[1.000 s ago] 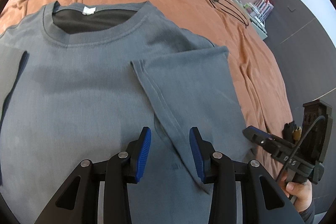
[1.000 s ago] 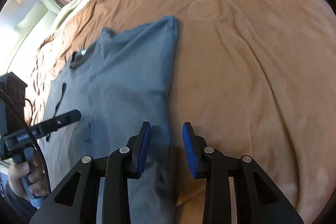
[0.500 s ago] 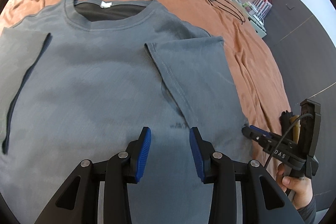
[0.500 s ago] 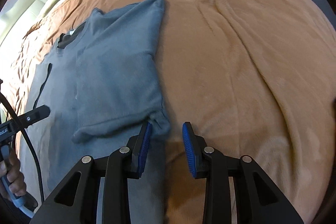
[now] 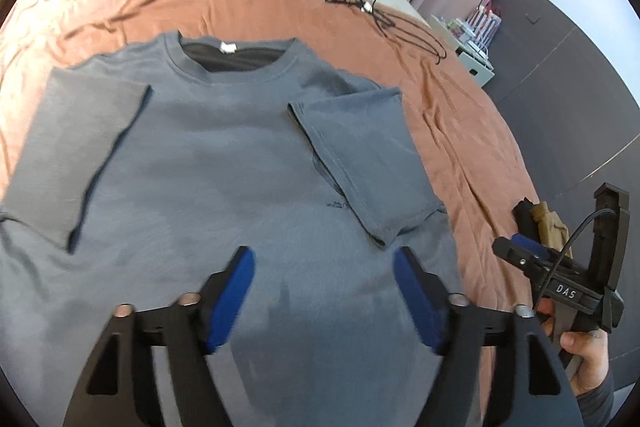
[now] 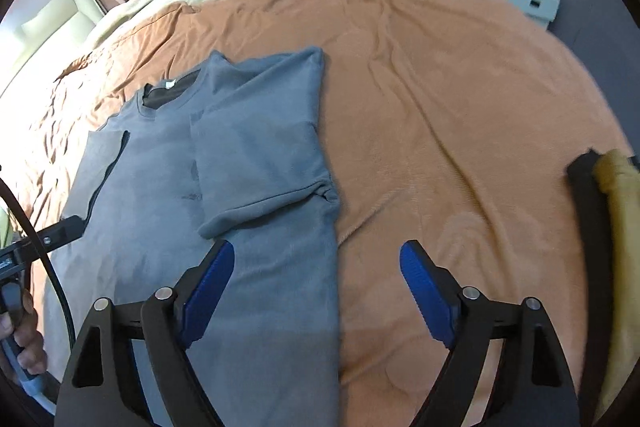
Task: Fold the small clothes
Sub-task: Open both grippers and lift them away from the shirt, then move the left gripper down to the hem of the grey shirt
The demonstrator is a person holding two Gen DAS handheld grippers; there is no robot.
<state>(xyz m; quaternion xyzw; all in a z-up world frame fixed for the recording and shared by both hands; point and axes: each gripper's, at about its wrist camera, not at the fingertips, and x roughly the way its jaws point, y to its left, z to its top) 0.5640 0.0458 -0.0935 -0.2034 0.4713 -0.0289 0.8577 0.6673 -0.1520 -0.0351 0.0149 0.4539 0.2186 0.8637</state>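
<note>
Left gripper [image 5: 324, 291]: your jaws have just spread wide, holding nothing, above the T-shirt [image 5: 240, 195].
Right gripper [image 6: 316, 291]: likewise opened, empty, astride its right edge.
T-shirt: flat on the orange blanket [image 6: 440, 115]; both sleeves [image 5: 360, 163] now folded in, sides come next.
Hidden: hem is cut off.
</note>
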